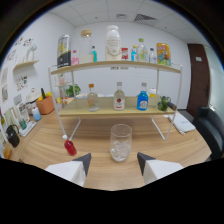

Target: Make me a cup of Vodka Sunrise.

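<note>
A clear glass with ice in its bottom stands on the wooden table, just ahead of my gripper. My two fingers are spread wide apart with nothing between them. A small red bottle lies tilted on the table to the left of the glass. On the lower shelf of a wooden rack stand a clear bottle, a bottle with a red label and a blue bottle.
The rack's upper shelf carries several bottles and jars, including a large white jug and an orange jar. An orange pot and small items sit at the left wall. A dark chair stands to the right.
</note>
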`<state>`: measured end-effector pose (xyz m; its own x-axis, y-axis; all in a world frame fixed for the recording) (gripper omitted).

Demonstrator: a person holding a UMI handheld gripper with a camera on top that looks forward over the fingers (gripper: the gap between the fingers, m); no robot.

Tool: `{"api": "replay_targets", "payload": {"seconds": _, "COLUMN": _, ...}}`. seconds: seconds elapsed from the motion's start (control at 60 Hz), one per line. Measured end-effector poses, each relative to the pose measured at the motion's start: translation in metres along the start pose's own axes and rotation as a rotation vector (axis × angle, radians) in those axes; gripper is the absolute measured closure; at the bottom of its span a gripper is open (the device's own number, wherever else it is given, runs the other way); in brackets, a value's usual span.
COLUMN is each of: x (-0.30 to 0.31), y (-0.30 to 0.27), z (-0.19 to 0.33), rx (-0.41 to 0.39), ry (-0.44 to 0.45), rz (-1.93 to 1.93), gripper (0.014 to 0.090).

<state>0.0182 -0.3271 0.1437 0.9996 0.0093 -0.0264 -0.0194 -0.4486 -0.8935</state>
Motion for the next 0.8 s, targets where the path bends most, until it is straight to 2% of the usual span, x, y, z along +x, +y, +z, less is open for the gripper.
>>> {"api": "replay_targets", "payload": {"seconds": 0.067, "x": 0.022, "y": -0.002, "z": -0.005, "rx": -0.008, "ry": 0.014, "rz": 0.009, "gripper": 0.0191}}
{"api": "replay_targets", "payload": {"seconds": 0.183, "x": 0.057, "y": -0.036, "z": -0.011, "rx": 0.025, "ry": 0.034, "rz": 0.026, "gripper": 0.0188}}
{"api": "replay_targets", "payload": {"seconds": 0.317, "x": 0.096, "y": -0.108, "z": -0.015, "rx": 0.079, "ry": 0.064, "rz": 0.048, "gripper": 0.0187}}
{"api": "replay_targets", "payload": {"seconds": 0.45, "x": 0.129, "y": -0.193, "z": -0.009, "rx": 0.179, "ry": 0.071, "rz": 0.082, "gripper": 0.0188}}
{"api": "replay_targets", "payload": {"seconds": 0.6, "x": 0.16, "y": -0.262, "z": 0.011, "rx": 0.276, "ry": 0.071, "rz": 0.088, "gripper": 0.0191}}
{"api": "replay_targets", "payload": {"seconds": 0.8, "x": 0.183, "y": -0.298, "z": 0.055, "rx": 0.305, "ry": 0.056, "rz": 0.067, "gripper": 0.0194}}
